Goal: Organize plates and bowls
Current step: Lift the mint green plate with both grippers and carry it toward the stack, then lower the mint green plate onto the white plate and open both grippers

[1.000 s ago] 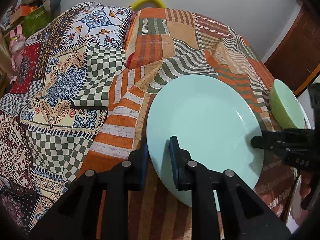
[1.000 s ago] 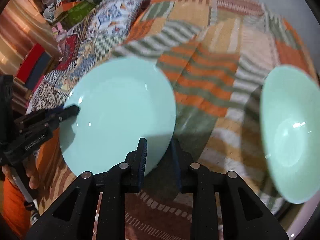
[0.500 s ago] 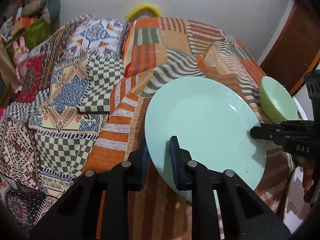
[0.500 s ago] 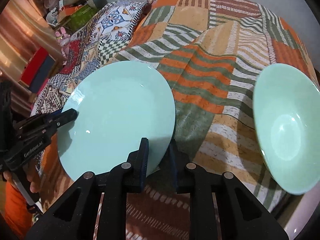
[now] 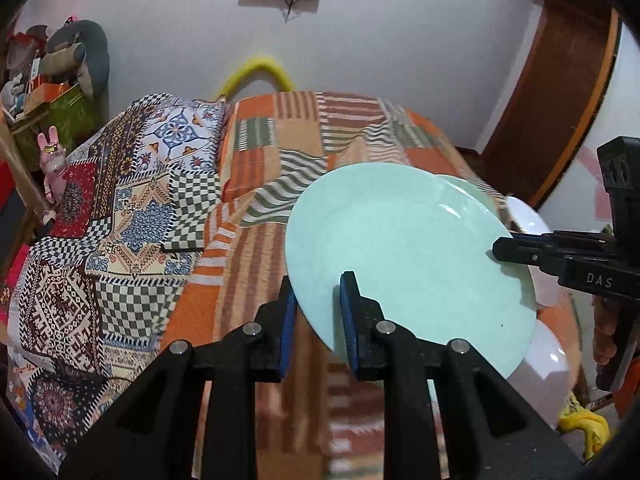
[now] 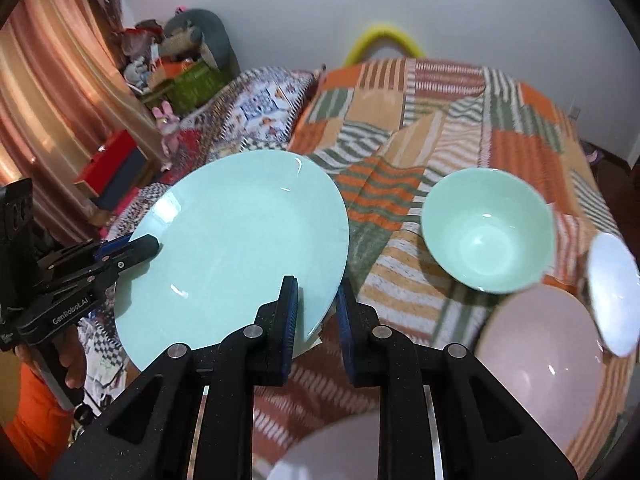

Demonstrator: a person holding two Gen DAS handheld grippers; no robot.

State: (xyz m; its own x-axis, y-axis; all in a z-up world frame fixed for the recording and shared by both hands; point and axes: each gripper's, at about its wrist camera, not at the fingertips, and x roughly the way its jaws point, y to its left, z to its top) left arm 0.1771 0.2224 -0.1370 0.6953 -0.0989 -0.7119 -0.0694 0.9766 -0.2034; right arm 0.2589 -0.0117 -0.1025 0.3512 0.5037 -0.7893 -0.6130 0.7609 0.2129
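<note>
A mint green plate [image 5: 408, 256] [image 6: 240, 240] hangs in the air above the patchwork quilt, tilted, held by two sides. My left gripper [image 5: 318, 300] is shut on its near left rim, and it shows in the right wrist view as a black clamp [image 6: 148, 244] on the plate's left edge. My right gripper [image 6: 316, 300] is shut on the opposite rim, and its tip [image 5: 500, 250] reaches in from the right in the left wrist view. A mint green bowl [image 6: 488, 232] sits upright on the quilt to the right of the plate, partly hidden behind it [image 5: 468, 192].
A pale pink dish [image 6: 540, 360] and a white bowl [image 6: 612, 288] lie near the bed's right edge, with another pale dish [image 6: 332, 452] below the gripper. The quilt [image 5: 260, 152] covers the bed. Shelves with toys [image 5: 48, 92] stand at the left, a wooden door frame [image 5: 560, 100] at the right.
Both grippers have risen with the plate between them, lifting it off the quilt. The wall and more dishes have come into view. The right jaws closed tighter on the rim.
</note>
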